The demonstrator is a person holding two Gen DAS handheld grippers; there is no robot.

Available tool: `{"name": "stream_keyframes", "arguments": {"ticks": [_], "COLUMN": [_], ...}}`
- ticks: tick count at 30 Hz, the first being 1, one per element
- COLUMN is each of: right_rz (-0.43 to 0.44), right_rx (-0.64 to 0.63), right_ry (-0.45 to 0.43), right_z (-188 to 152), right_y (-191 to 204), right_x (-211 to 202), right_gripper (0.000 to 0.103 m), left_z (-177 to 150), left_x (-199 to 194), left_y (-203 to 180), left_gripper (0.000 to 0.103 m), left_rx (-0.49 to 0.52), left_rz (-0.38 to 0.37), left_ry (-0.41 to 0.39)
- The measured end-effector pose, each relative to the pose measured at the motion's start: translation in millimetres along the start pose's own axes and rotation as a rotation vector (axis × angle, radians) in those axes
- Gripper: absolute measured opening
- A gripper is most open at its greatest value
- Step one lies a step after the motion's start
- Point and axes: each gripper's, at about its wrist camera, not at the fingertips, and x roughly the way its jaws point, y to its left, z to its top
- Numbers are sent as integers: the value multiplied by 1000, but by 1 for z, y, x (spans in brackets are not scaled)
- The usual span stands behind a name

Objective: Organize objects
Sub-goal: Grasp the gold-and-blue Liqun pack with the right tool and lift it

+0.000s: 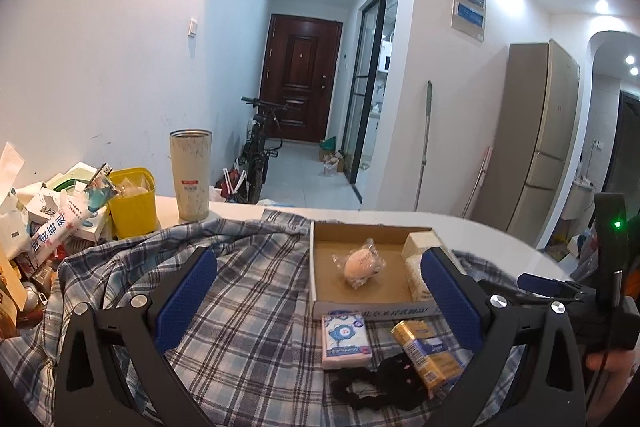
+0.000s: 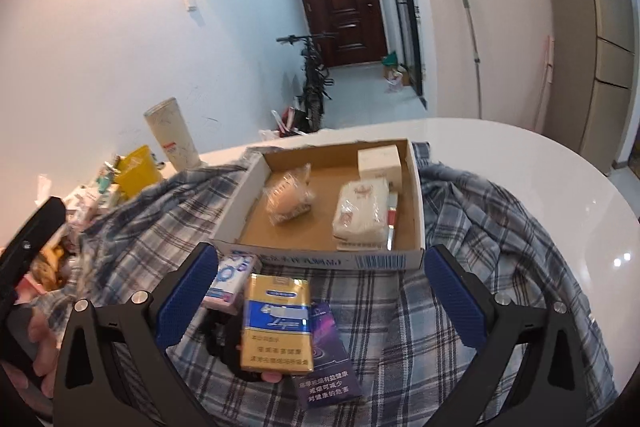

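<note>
We hover both grippers, jaws released, just before the cardboard box [image 2: 416,219], ready to lift the gold pack [image 2: 277,323] inside

shirt [image 2: 500,227]: blue-grey plaid | box [image 2: 418,195]: brown, white walls | pack [image 2: 278,323]: gold, blue band | bin [image 1: 134,205]: yellow

Black scrunchie [image 2: 224,343] mostly hidden under gold pack [image 2: 277,323]. Purple pack [image 2: 326,367] part covered by it too. Tissue pack [image 2: 229,281] half behind left finger of right gripper [image 2: 316,291]. Box label [image 1: 394,313] txt too blurry to read. Clutter pile [image 1: 36,247] cut off at frame edge.
</note>
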Motion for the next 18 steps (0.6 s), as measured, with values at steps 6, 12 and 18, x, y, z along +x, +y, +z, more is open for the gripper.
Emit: {"name": "stream_keyframes", "arguments": {"ticks": [6, 12, 18], "right_rz": [92, 136, 155], "right_rx": [-18, -15, -34], "right_ry": [120, 192, 236], "right_z": [-15, -28, -36], "right_y": [8, 8, 13], "right_x": [31, 49, 58], "right_gripper": [102, 85, 79], "left_z": [-17, -24, -27], "left_x": [15, 24, 28], "left_y": [-5, -2, -7], "left_gripper": [103, 103, 103], "left_rx": [40, 22, 39], "left_rz": [37, 33, 23], "left_ry": [38, 73, 93]}}
